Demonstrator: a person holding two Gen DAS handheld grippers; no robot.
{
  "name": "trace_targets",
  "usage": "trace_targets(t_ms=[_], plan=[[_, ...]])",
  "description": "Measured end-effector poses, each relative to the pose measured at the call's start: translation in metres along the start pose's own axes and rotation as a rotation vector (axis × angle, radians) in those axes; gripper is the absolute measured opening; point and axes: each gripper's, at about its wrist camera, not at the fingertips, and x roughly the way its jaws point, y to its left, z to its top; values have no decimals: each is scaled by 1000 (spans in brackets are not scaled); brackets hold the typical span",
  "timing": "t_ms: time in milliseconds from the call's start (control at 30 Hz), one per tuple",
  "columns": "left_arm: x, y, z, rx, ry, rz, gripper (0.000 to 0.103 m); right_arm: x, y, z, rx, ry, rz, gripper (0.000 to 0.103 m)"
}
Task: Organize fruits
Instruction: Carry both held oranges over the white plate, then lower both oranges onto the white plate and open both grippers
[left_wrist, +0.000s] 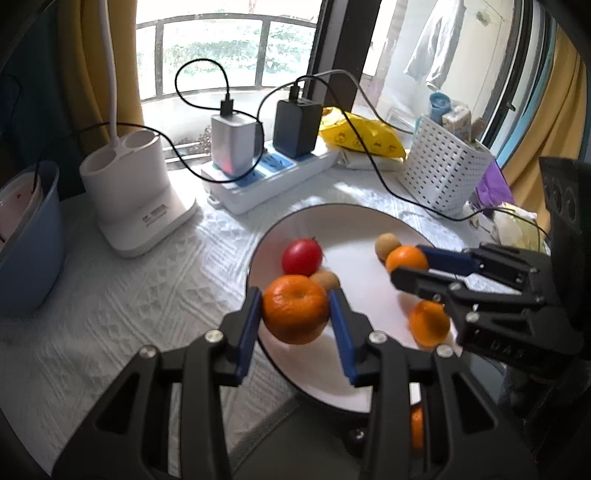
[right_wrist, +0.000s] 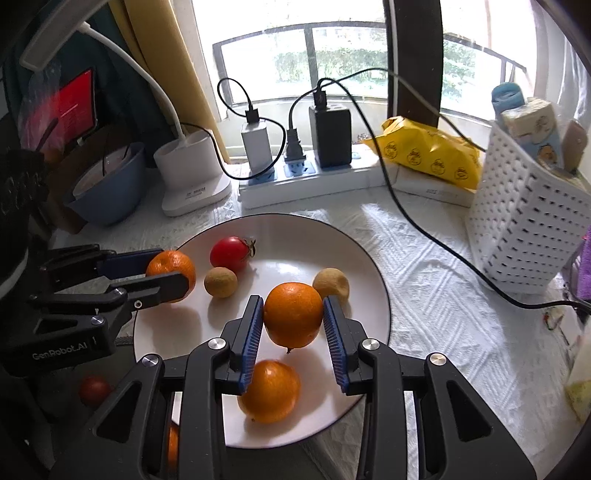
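A white plate (left_wrist: 354, 229) (right_wrist: 295, 240) lies on the white cloth. My left gripper (left_wrist: 295, 299) (right_wrist: 170, 269) is shut on an orange (left_wrist: 295, 314) (right_wrist: 166, 264) above the plate's left rim. Over the plate's middle, my right gripper (right_wrist: 293, 301) (left_wrist: 406, 262) is shut on a second orange (right_wrist: 293, 317) (left_wrist: 406, 256). On the plate rest a red tomato (left_wrist: 302, 256) (right_wrist: 229, 252), two small brown fruits (right_wrist: 220, 282) (right_wrist: 331, 284) and a third orange (right_wrist: 269, 391) (left_wrist: 428, 323). Another orange (right_wrist: 173, 443) and a red fruit (right_wrist: 94, 389) lie off the plate, near me.
Behind the plate stand a power strip (right_wrist: 314, 184) with chargers, a white lamp base (left_wrist: 129, 192), a blue bowl (right_wrist: 107, 192) and a yellow bag (right_wrist: 428, 151). A white basket (right_wrist: 524, 229) stands at the right, and a black cable (right_wrist: 424, 232) trails over the cloth beside it.
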Motion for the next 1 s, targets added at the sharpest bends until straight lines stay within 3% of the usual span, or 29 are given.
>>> trace_targets(t_ms=[600,1000], plan=[[16,2,9,-18,21,-19,39,39,12,26,-45,15,-15,36],[7,4,9,-33,9,-28,41,33,12,29,-17,12,-35,36]])
